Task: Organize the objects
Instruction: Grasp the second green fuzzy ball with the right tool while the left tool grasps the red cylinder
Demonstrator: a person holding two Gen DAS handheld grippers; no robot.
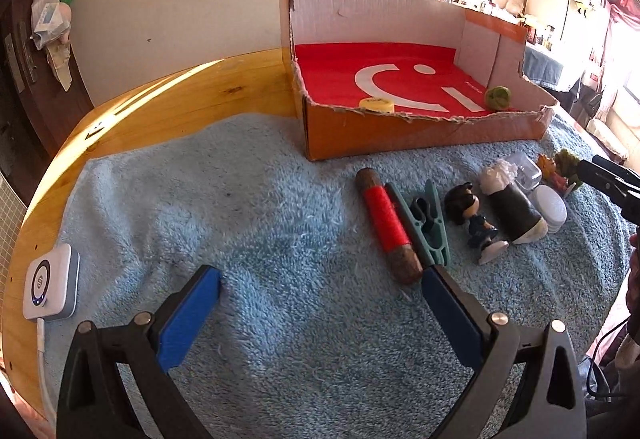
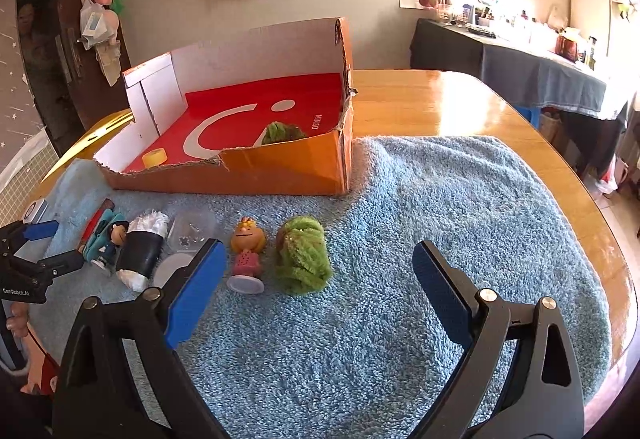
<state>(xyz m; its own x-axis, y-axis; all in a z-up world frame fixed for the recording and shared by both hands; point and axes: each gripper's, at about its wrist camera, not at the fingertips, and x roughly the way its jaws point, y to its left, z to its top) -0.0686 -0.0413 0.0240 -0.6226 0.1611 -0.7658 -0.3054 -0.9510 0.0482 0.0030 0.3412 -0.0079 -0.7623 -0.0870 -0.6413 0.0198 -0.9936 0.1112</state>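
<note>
Cardboard box (image 2: pixel 280 167) at the towel's (image 2: pixel 400 279) far edge awaits; green yarn ball (image 2: pixel 303 259) should be straddled squarely by the wide-spread, empty right gripper (image 2: pixel 316 271); left gripper (image 1: pixel 320 287) likewise wide, empty.

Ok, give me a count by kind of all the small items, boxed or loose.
Figurines: 2, dark-haired figurine, orange-haired figurine
Green yarn: 2, loose yarn ball, boxed yarn ball
Wound spools: 2, red spool, black spool
Teal clip: 1
Clear case: 1
White lid: 1
Yellow cap: 1
Total: 10
</note>
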